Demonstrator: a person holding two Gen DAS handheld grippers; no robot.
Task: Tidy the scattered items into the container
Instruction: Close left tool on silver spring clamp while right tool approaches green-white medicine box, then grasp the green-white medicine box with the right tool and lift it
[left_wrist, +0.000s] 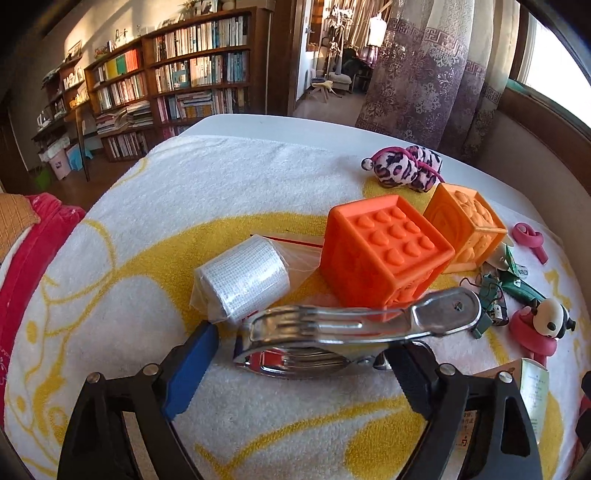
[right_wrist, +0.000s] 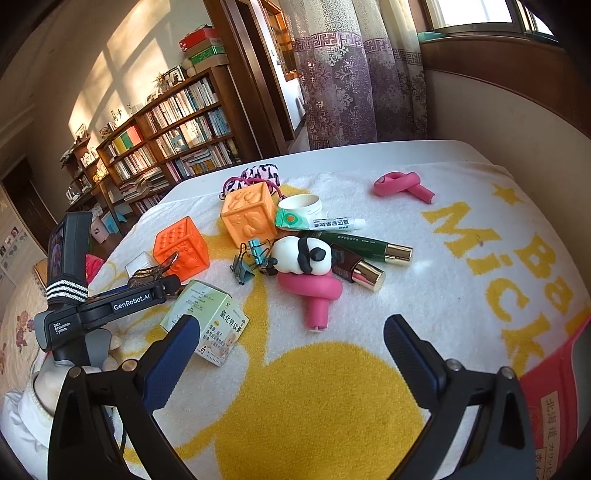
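Your left gripper (left_wrist: 299, 363) jaws stand released around the metal clamp (left_wrist: 343, 332), lying crosswise, handles pointing right; your right gripper (right_wrist: 291, 347) jaws are released too.

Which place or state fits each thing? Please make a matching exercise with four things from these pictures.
Things:
1. metal clip
2. panda toy
3. medicine box
4. right claw

Places or states:
A. open, holding nothing
B. lying on a pink foam roller
C. between the fingers of the left claw
D. flat on the towel, beside the right claw's left finger

Pairs: 1-C, 2-B, 3-D, 4-A
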